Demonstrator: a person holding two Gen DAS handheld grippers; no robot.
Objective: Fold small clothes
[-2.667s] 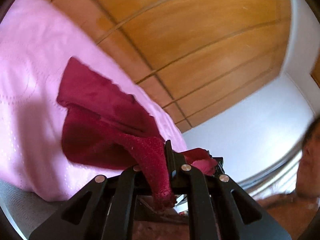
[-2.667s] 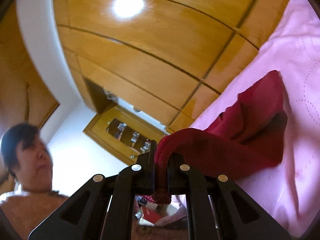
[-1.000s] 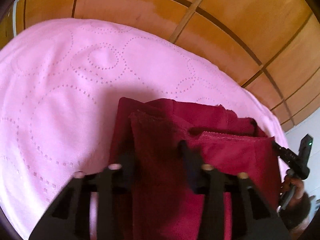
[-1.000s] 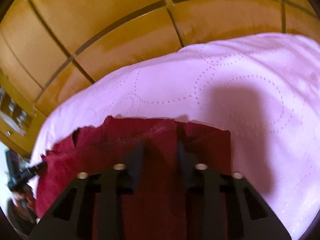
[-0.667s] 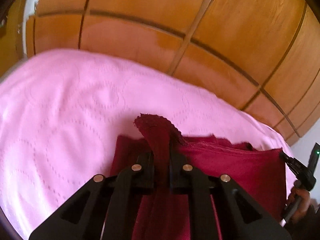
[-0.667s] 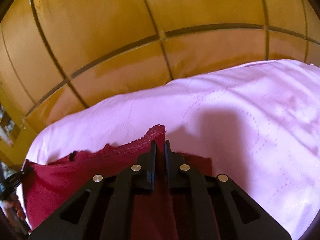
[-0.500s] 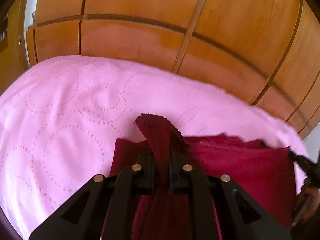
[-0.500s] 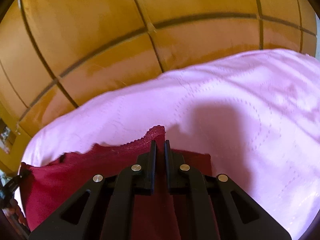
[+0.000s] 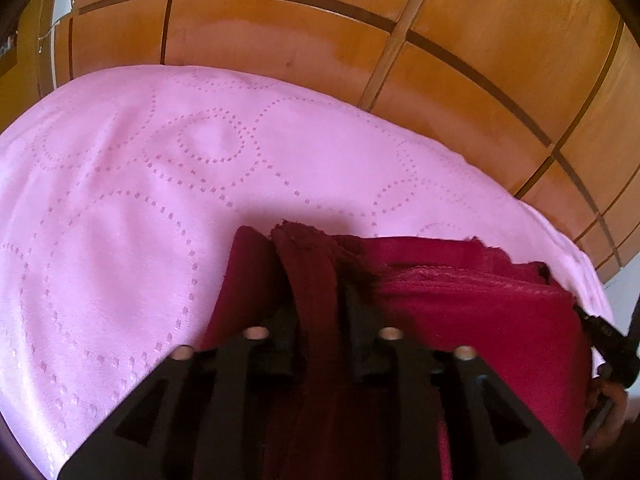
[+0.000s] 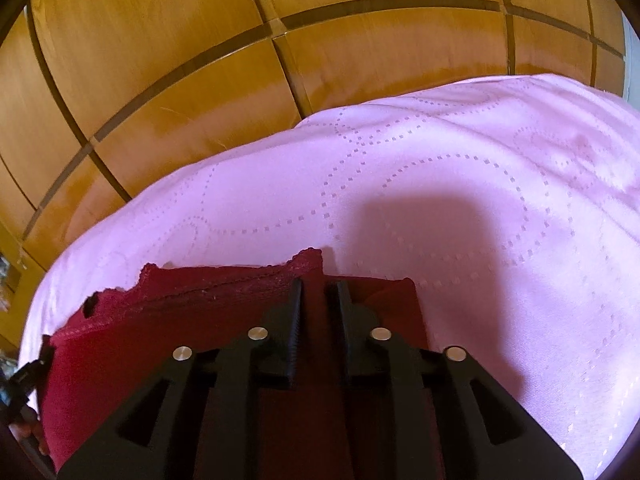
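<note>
A dark red garment (image 9: 460,312) lies folded on the pink bedspread (image 9: 140,200), its lace-edged hem along the far side. My left gripper (image 9: 316,280) points down at its left end. The jaws are opening, and a strip of the red cloth sits loosely between the fingers (image 9: 356,292). In the right wrist view the same garment (image 10: 180,320) spreads to the left. My right gripper (image 10: 318,284) is at its right end, jaws opening a little. The lace corner (image 10: 312,258) rests between and just past the fingertips.
Glossy wooden wardrobe doors (image 9: 320,40) rise right behind the bed, also seen as wardrobe panels (image 10: 180,60). The pink bedspread (image 10: 480,200) stretches well beyond the garment. A hand with the other gripper's black body (image 9: 608,340) shows at the right edge.
Both grippers carried the raised red corners down onto the bed. Their jaws, pinched tight on the cloth half a second ago, now stand apart and the cloth lies flatter.
</note>
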